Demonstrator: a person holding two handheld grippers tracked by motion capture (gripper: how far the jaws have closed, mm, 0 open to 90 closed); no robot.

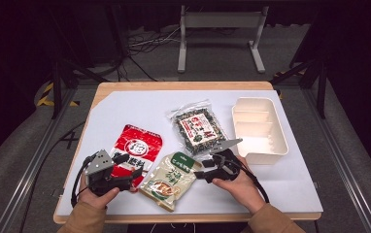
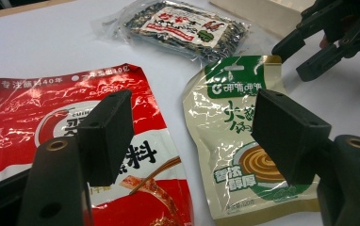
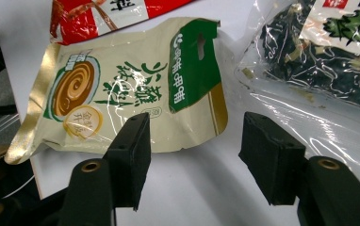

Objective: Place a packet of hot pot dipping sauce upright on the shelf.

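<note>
Holding both grippers' fingers apart, we grip nothing. Three food pouches (image 1: 168, 180) lie mid-table; the divided tray (image 1: 277, 141) sits empty, so sorting seems unstarted.

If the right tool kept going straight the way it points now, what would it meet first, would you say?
Probably the cream and green pouch: the open right tool points at that pouch's near edge, over bare white tabletop. Depth is uncertain.

"料" on red pouch (image 2: 74, 141)
</note>
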